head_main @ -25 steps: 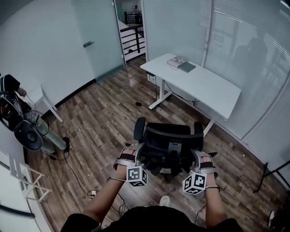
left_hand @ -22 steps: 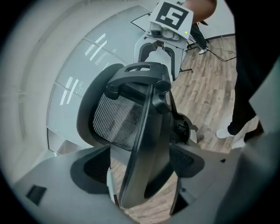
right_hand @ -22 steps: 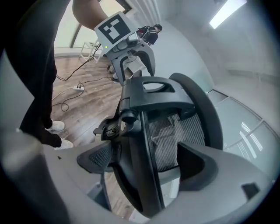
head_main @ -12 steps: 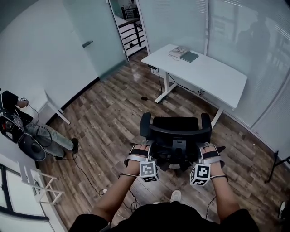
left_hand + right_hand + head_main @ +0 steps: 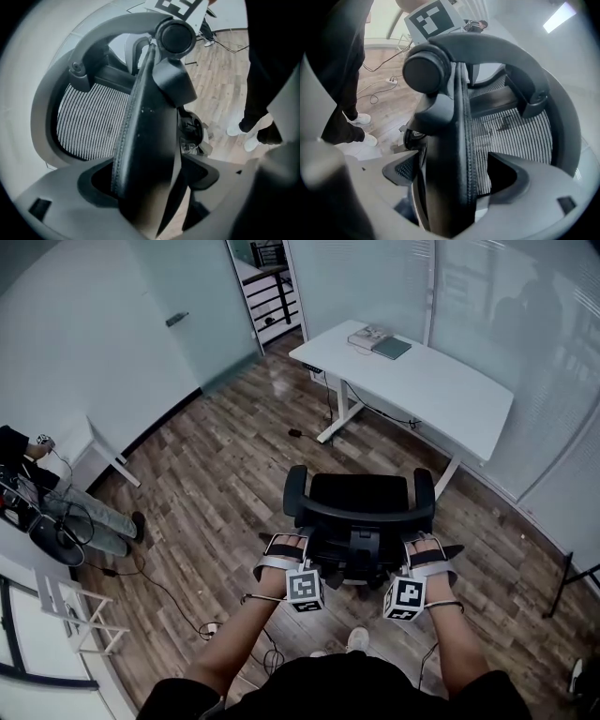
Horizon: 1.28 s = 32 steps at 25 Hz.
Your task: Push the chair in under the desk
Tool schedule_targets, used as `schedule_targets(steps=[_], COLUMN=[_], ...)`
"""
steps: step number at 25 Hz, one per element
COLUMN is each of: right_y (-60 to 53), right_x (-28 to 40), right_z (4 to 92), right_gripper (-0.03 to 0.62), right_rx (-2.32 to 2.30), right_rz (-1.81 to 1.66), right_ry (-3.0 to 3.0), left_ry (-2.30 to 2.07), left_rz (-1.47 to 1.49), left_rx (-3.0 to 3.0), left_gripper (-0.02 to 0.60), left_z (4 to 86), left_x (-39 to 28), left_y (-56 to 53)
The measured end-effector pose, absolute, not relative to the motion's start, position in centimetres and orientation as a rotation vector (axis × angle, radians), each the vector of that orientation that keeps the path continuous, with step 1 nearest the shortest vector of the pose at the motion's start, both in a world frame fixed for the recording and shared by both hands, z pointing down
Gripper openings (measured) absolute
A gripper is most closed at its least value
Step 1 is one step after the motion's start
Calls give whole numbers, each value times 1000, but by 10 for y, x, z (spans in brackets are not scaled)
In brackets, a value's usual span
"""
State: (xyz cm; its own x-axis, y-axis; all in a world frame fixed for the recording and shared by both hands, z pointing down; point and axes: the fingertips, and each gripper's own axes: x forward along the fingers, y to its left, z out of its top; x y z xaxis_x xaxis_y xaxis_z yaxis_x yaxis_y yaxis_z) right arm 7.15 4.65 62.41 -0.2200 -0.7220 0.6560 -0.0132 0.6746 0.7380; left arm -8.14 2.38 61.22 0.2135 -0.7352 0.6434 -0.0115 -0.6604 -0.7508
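Bright even indoor light, soft shadows, dark fisheye corners, blurred foreground

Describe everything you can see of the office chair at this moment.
The chair is black, with a seat, two armrests and a striped mesh back in a curved frame. It stands upright on the wood floor, facing the white desk but apart from it. The left claw and right claw each clamp a side edge of the backrest.
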Motion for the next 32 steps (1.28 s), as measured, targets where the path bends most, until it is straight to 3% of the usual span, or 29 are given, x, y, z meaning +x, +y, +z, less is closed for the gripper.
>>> schedule_targets(steps=[6,11,32], right_y=[39,29,-41], right_x=[81,84,87], right_z=[627,626,626], right_gripper=[456,416,430], right_rx=[590,597,575], right_rz=[-784,-778,-845], right_ry=[-1576,-1561,-1574], left_ry=[703,712,707], left_rz=[-1491,-1484,-1487], left_rx=[-1854,-1836,-1852], left_gripper=[422,422,422], left_z=[614,612,610], left_x=[-79,-77,-68], left_y=[22,11,-63])
